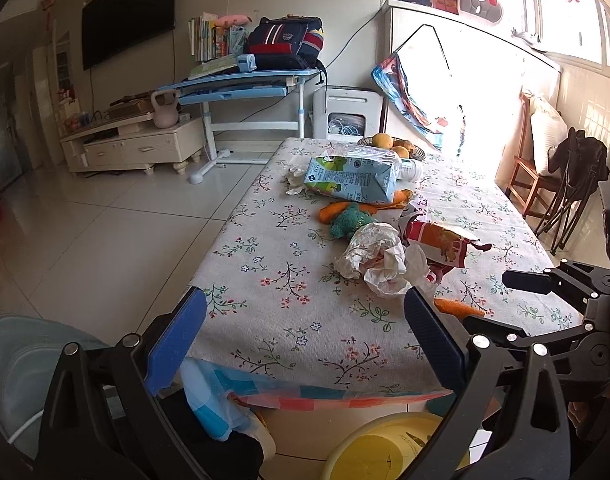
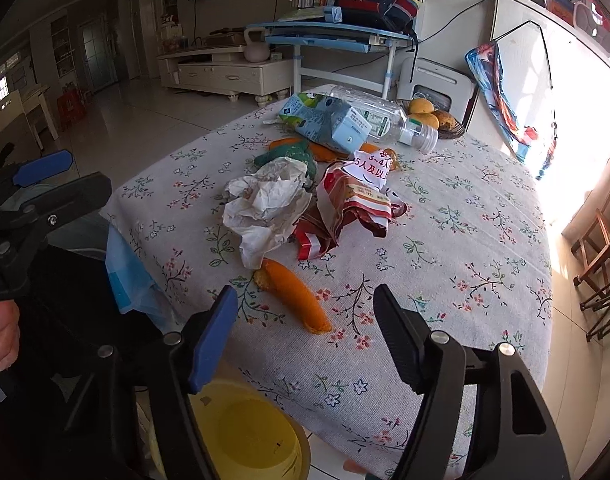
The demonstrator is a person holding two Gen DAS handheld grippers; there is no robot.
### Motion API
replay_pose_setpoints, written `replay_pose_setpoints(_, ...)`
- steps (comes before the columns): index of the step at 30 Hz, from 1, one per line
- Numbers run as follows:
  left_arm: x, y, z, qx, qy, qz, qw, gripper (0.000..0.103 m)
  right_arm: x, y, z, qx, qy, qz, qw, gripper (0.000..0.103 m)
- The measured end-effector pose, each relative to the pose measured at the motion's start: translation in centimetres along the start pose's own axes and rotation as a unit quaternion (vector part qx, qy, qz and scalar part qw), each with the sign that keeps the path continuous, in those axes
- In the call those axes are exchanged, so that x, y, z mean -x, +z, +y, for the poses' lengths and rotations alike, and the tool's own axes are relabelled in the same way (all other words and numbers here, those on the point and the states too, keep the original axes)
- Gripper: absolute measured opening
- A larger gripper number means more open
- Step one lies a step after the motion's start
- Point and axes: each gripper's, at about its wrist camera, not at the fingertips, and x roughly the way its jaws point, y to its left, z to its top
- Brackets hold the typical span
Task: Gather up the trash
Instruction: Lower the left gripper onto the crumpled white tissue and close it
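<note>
Trash heaped mid-table on floral tablecloth [image 2: 445, 264]: crumpled paper [image 2: 265, 204], torn snack wrapper [image 2: 345, 208], milk carton [image 2: 325, 120] and plastic bottle [image 2: 381, 116] toward far edge. Orange peel [image 2: 293, 296] laid alone near front edge, bare cloth around it. Yellow bin [image 2: 241, 436] set on floor below front edge. Right gripper [image 2: 305, 328] angled down over front edge, jaws parted, nothing clasped, peel just ahead between fingers. Left gripper [image 1: 305, 336] poised at front-left corner, jaws spread wide, empty.
</note>
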Motion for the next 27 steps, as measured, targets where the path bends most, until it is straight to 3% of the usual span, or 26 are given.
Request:
replay_pose_setpoints(5,-3.1,2.0,-0.4,-0.013,-0.004,0.022,0.9997,0.096,-1.3,-0.4,-0.1,-0.007,0.021,0.014,1.000,0.051)
replay_pose_setpoints(13,-8.5,3.0,-5.6,-0.112,-0.052,0.055,0.9908,0.096,-2.3,-0.5,-0.6,-0.016,0.032,0.029,0.999,0.036)
replay_pose_setpoints(18,-12.1,3.2,-5.7,-0.111,-0.053,0.087,0.9885,0.096,-2.6,-0.9,-0.9,-0.026,0.046,0.037,0.998,0.021)
replay_pose_setpoints(20,-13.5,3.1,-5.3,-0.102,-0.054,0.104,0.9878,0.089,-2.6,-0.9,-1.0,-0.030,0.053,0.038,0.997,0.018)
replay_pose_setpoints(22,-14.7,2.8,-4.9,-0.092,-0.068,0.127,0.9852,0.059,-2.6,-0.9,-1.1,-0.030,0.055,0.037,0.997,0.018)
replay_pose_setpoints(24,-15.4,2.0,-4.7,-0.070,-0.092,0.146,0.9825,0.051,-2.5,-1.0,-1.0,-0.031,0.057,0.036,0.997,0.017)
replay_pose_setpoints(27,-14.8,1.8,-3.7,-0.040,-0.113,0.138,0.9831,0.039,-2.4,-1.0,-1.1,-0.035,0.059,0.035,0.997,0.016)
